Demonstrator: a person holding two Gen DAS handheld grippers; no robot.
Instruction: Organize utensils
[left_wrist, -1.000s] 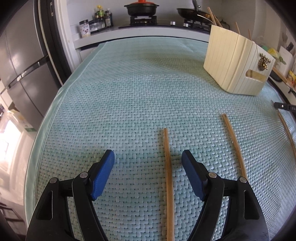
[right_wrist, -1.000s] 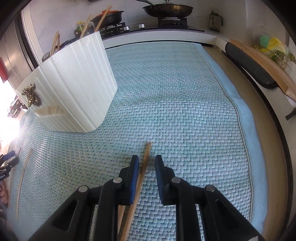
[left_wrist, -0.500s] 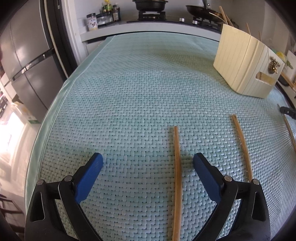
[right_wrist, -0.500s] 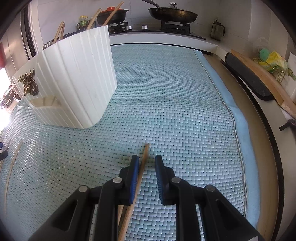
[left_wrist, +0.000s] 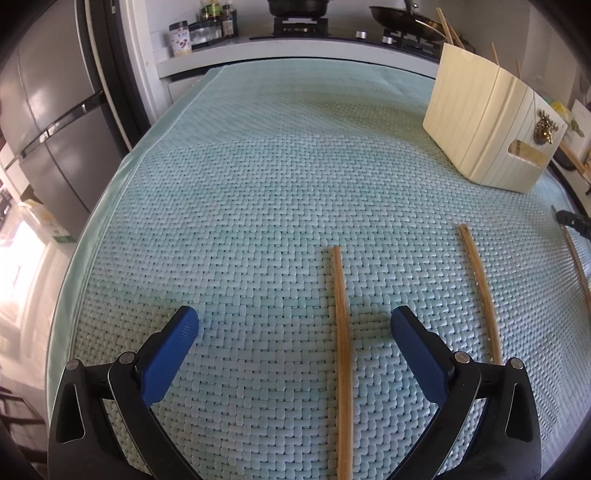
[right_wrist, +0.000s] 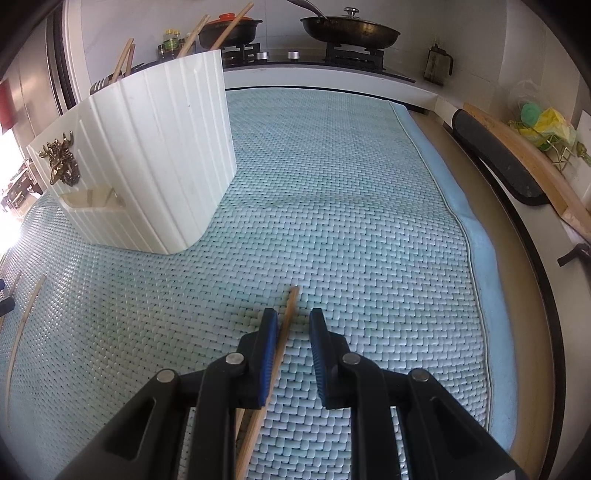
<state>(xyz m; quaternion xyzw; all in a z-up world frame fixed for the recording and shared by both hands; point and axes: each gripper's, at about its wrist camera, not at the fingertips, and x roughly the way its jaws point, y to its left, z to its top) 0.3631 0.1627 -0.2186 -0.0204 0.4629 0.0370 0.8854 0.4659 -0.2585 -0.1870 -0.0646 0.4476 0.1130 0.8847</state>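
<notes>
In the left wrist view my left gripper is wide open and empty, low over the green woven mat. A wooden chopstick lies between its fingers, closer to the right one. A second chopstick lies further right. The cream utensil holder stands at the far right. In the right wrist view my right gripper has its jaws narrowly apart around a chopstick that rests against the left pad; the right pad stands clear of it. The white holder stands to the left with chopsticks in it.
A fridge stands left of the table. A stove with pans runs along the back. A cutting board and a dark pad lie on the right counter. Another chopstick lies at the far left.
My left gripper has opened wider and risen slightly over the chopstick. My right gripper has lifted and moved forward a little with the chopstick still between its jaws.
</notes>
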